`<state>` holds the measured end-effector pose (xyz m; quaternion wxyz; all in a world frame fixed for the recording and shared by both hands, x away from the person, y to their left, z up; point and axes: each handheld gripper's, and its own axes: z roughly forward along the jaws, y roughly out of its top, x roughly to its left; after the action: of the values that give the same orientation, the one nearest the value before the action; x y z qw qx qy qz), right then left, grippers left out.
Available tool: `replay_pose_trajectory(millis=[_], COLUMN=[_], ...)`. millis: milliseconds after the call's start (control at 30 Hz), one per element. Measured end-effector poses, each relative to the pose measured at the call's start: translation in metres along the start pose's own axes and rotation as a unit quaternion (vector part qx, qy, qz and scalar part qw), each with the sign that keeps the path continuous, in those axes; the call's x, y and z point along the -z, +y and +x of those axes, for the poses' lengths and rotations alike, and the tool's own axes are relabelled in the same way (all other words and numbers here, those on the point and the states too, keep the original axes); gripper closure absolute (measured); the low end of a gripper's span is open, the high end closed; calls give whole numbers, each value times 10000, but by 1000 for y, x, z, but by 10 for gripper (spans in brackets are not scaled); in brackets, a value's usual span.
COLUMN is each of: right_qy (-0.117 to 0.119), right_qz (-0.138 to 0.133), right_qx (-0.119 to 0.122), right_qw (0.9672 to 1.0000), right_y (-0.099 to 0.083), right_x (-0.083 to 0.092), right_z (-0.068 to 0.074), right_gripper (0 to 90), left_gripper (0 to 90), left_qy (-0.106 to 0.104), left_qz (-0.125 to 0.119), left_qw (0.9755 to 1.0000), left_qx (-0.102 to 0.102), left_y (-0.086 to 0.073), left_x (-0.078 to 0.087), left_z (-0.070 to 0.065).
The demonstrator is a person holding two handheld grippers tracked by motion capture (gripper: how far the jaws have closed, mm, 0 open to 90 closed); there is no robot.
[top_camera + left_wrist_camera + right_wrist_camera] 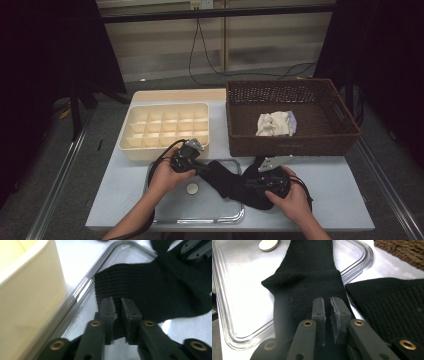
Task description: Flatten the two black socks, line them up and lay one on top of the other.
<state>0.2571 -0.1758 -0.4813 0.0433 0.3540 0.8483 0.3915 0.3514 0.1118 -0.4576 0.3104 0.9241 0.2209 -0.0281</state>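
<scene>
both grippers pinch one black sock over the clear tray.

the left gripper [117,305] has its jaws pressed on the ribbed cuff end of the sock [160,290], the fabric running away from the tips toward the right gripper [196,250] beyond. the right gripper [329,305] has its jaws pinched on the other end of the sock [309,282], which stretches straight ahead from the tips across the tray [237,315]. a second sock [392,302] lies just right of these jaws, off the tray edge. a small disc [269,244] sits far ahead on the tray. a cream divider box [25,290] stands left of the left jaws; a wicker basket [345,125] with a white cloth [275,124] lies beyond the right hand [295,200].
</scene>
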Motion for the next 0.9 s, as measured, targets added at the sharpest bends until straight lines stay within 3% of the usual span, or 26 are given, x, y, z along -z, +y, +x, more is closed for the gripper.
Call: replay_pose_trajectory(millis=[67, 100, 167, 267, 300, 433, 500, 667, 767, 867, 900], right_qy=[-6, -23, 10, 24, 43, 18, -11, -3, 9, -8, -19], right_qz=[14, 33, 16, 32, 23, 62, 83, 69, 44, 54, 81], right_qx=[20, 16, -22, 6, 18, 19, 48, 65, 66, 97, 107], right_qw=[10000, 10000, 10000, 10000, 10000, 10000, 10000, 10000, 10000, 9999, 9999], right_y=[0, 0, -1, -1, 0, 1, 1, 1, 0, 0, 1], right_x=[1, 2, 2, 3, 2, 2, 2, 2, 2, 2, 3], right_z=[0, -1, -2, -3, -3, -2, -2, -2, -1, 0, 0], right_gripper=[818, 815, 805, 800, 800, 808, 811, 811, 804, 791, 782], left_gripper=[843, 843, 844, 835, 786, 584, 505, 613, 723, 771, 773], left_qy=[-43, -66, -77, -93, -6, 96, 262, 267, 265, 256, 224], left_qz=[0, 75, -19, -134, -280, -471, -435, -207, -100, -42, 98], left_qw=[10000, 9999, 9999, 9998, 9994, 9986, 9986, 9994, 9996, 9996, 9997], left_qx=[70, -6, 139, 126, 201, 214, 170, 30, 51, 114, -31], left_y=[-2, -3, -6, -10, -11, -11, -11, -9, -8, -9, -10], left_x=[1, 3, 6, 12, 13, 11, 7, 2, 2, 4, 7], left_z=[-2, -2, -4, 0, -1, 2, 3, 1, -4, -6, -4])
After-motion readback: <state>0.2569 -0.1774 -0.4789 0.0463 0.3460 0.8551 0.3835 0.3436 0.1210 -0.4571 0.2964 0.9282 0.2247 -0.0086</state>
